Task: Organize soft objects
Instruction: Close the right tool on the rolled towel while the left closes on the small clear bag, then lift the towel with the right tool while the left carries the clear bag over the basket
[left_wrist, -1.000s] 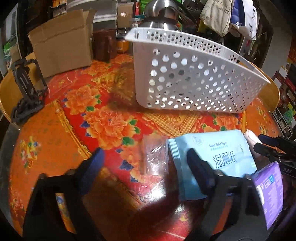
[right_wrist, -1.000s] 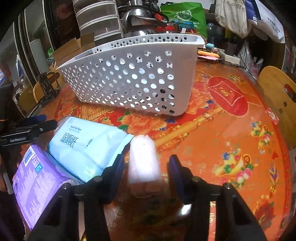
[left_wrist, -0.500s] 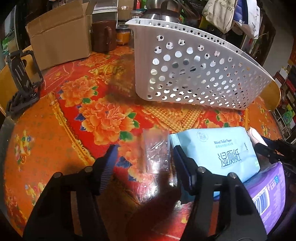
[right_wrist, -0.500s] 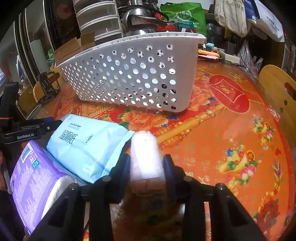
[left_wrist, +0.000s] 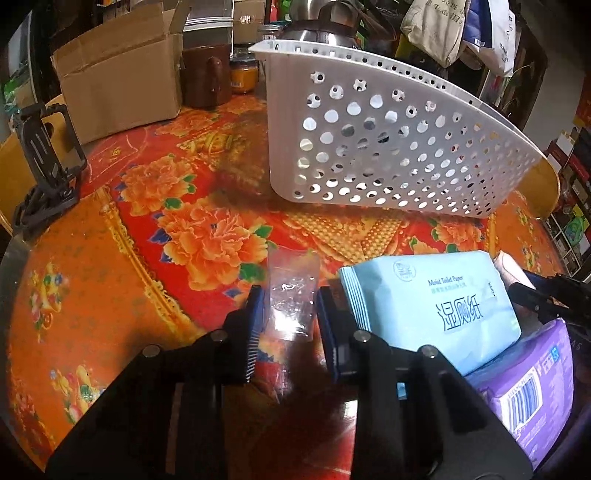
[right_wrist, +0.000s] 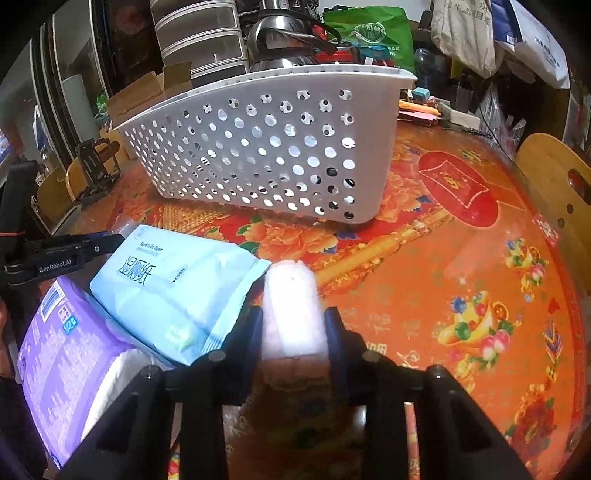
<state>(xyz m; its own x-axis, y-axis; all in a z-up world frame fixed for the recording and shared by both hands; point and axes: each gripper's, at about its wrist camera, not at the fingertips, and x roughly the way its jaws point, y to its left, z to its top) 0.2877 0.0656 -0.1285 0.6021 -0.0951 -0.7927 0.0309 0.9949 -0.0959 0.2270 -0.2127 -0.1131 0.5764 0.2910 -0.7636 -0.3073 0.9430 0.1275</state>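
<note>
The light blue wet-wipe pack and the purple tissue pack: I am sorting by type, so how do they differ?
The light blue wet-wipe pack is a flat pouch; the purple tissue pack is a thicker block. The blue pack lies on top, overlapping the purple one beneath it. The blue pack bears dark characters and an OPEN flap; the purple one carries a barcode label. Both are soft plastic-wrapped paper goods lying on the table outside the white perforated basket.

**Red and orange florals under pale packs**

The tabletop (left_wrist: 110, 295) wears an orange and red cloth with peony blooms, green leaves and gold bands. On it the basket (left_wrist: 388, 147) is white, dotted with round holes. In front of the basket lie a light blue pack (left_wrist: 424, 306) with dark lettering, a purple pack (left_wrist: 535, 387) bearing a barcode, a clear packet (left_wrist: 291, 295) and a pale pink roll (right_wrist: 291, 314). Behind the basket stands a brown cardboard box (left_wrist: 118, 74).
</note>
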